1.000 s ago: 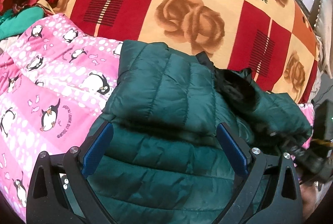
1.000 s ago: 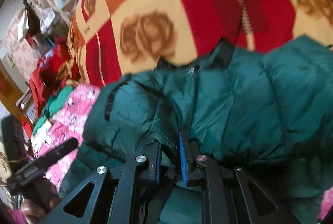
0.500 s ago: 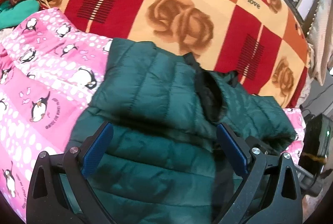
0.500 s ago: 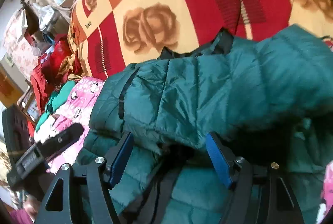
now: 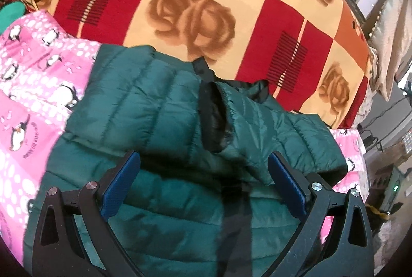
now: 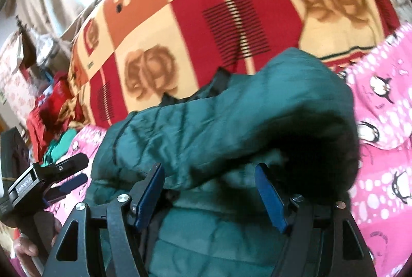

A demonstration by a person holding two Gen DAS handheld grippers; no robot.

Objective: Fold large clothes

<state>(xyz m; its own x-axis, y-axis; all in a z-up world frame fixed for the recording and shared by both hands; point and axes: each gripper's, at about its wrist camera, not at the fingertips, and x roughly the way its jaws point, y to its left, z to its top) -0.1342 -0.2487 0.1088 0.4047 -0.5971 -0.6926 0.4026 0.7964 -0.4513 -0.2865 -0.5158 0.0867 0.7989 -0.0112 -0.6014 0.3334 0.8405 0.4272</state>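
A dark green quilted puffer jacket [image 5: 154,109] lies on the bed with both sleeves folded across its body; a sleeve cuff with black lining [image 5: 216,119] lies on top at the middle. My left gripper [image 5: 203,163] is open and empty, just above the jacket's lower part. The jacket also fills the right wrist view [image 6: 219,122]. My right gripper [image 6: 209,174] is open and empty, close over the folded sleeve. The left gripper [image 6: 61,174] shows at the left edge of the right wrist view, beside the jacket.
The jacket rests on a pink penguin-print blanket [image 5: 31,86] laid over a red, orange and cream rose-pattern bedspread [image 5: 193,14]. A pile of red and green clothes [image 6: 56,122] lies at the bed's far side. Cables and a box [image 5: 386,181] sit past the right edge.
My right gripper has opened and let go of the sleeve, which now lies folded across the jacket. Both grippers have drawn back a little; the left stayed open.
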